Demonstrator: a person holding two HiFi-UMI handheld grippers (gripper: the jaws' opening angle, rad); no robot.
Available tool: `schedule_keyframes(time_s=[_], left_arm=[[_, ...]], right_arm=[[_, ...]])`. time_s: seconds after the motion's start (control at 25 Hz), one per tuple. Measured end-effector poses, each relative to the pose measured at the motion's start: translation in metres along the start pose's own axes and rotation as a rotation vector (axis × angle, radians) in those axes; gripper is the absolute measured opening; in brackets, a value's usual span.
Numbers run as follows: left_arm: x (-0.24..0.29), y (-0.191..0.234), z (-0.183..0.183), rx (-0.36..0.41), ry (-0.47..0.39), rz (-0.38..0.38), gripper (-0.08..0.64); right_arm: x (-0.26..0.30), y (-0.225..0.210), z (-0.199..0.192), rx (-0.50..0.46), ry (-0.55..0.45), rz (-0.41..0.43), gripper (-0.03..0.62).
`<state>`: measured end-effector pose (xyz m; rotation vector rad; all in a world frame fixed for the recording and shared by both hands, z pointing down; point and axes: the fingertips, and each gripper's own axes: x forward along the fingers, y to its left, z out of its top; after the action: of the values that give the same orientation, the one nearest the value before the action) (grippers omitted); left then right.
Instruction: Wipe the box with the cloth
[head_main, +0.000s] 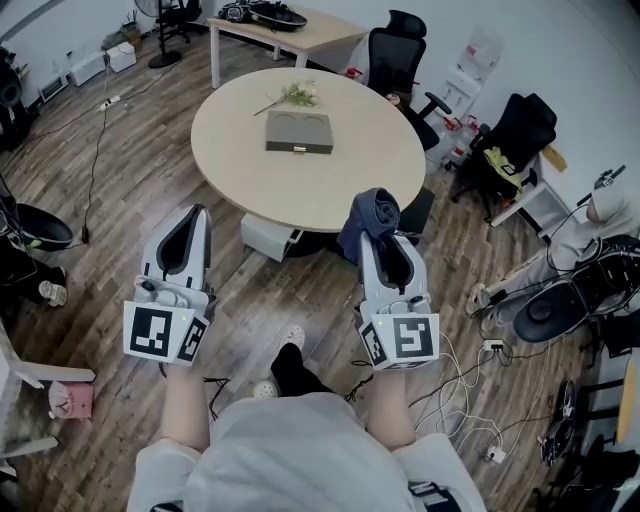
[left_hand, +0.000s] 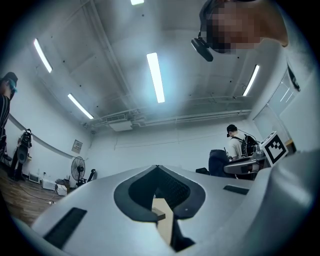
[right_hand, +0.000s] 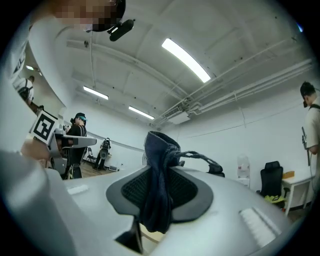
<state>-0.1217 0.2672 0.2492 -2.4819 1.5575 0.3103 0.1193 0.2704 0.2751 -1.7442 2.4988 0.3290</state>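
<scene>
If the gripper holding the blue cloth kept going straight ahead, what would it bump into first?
Probably nothing. The right gripper, shut on the cloth, points above the round table; its own view shows only far wall and ceiling. Height is hard to judge, so it might clip the table's edge.

The round pale wooden table (head_main: 330, 190) is bare across its near half, leaving an open way from the near rim to the flat grey rectangular box (head_main: 298, 132) lying just past the middle. A sprig of pale flowers (head_main: 295, 96) lies just beyond the box's far side, crowding that edge. A black mesh office chair (head_main: 395, 55) stands at the far right rim, well apart from the box. Left and right of the box the tabletop is clear.
</scene>
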Motion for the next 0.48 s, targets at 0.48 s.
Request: schedule_keyframes(time_s=[0.48], left_arm=[[0.107, 0.034, -0.022, 0.022, -0.011, 0.033, 0.008]], right_arm=[[0.115, -0.046, -0.023, -0.057, 0.010, 0.035, 0.112]])
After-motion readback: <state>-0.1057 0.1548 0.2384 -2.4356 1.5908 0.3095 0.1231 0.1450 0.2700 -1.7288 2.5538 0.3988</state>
